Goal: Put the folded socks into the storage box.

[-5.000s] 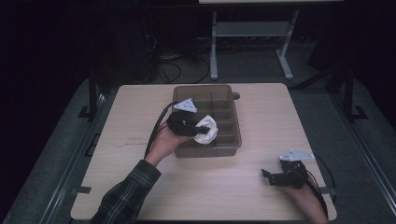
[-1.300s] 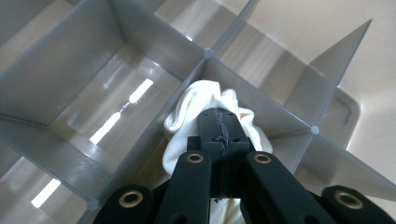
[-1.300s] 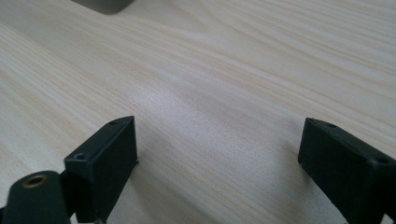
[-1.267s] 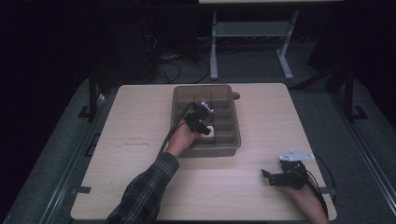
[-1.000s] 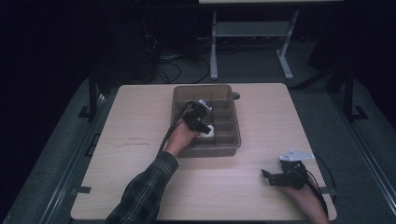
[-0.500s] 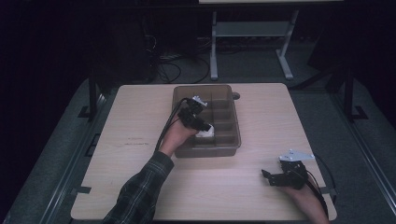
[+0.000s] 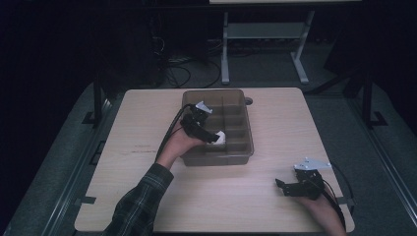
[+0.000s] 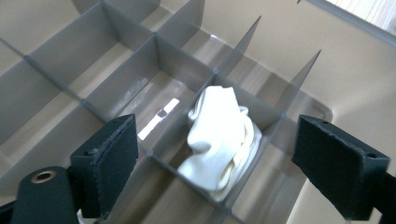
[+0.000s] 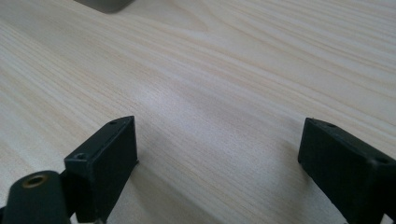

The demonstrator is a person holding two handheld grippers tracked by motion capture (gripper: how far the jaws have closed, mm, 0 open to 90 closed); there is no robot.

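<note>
Tongs on the left (image 8: pixel 217 154) stand spread wide over the divided tray (image 7: pixel 247 147), their jaws having just been opening, and nothing is pressed between the pads now. Directly below them, between the two black jaws in the left gripper view, a rolled white cloth bundle (image 8: pixel 219 137) sits in one compartment, leaning against a thin divider and free of either pad. A second ago the same tongs were lower in the tray and closer to the bundle; now the left hand (image 7: pixel 178 144) has lifted a little and drawn back toward the tray's left wall. That reads as a release: the bundle has been set into its cell and let go, so this placing looks done and the hand is free to fetch whatever comes next.

In the high view the tray lies toward the far edge of the tabletop (image 7: pixel 147 108), near its middle, with the bundle (image 7: pixel 220 137) in a cell toward the tray's near side. The right tongs (image 7: pixel 281 187) rest released near the tabletop's near right corner, empty, bare wood between their jaws.
</note>
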